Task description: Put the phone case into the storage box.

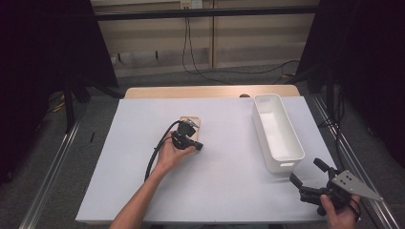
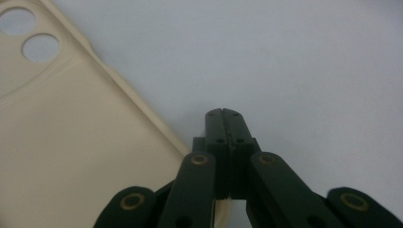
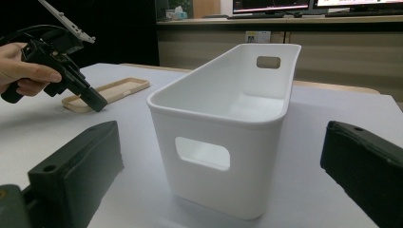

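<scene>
In the high view the left gripper [image 1: 190, 135] and the hand [image 1: 173, 152] holding it covered much of the beige phone case [image 1: 195, 120], so whether the tips touched the case could not be told. In the left gripper view the phone case [image 2: 71, 142] ran off the left and bottom edges. In the right gripper view the right gripper [image 3: 223, 164] had both jaws cut by the bottom edge, and they hid the lower corners of the white bin [image 3: 223, 118].
</scene>
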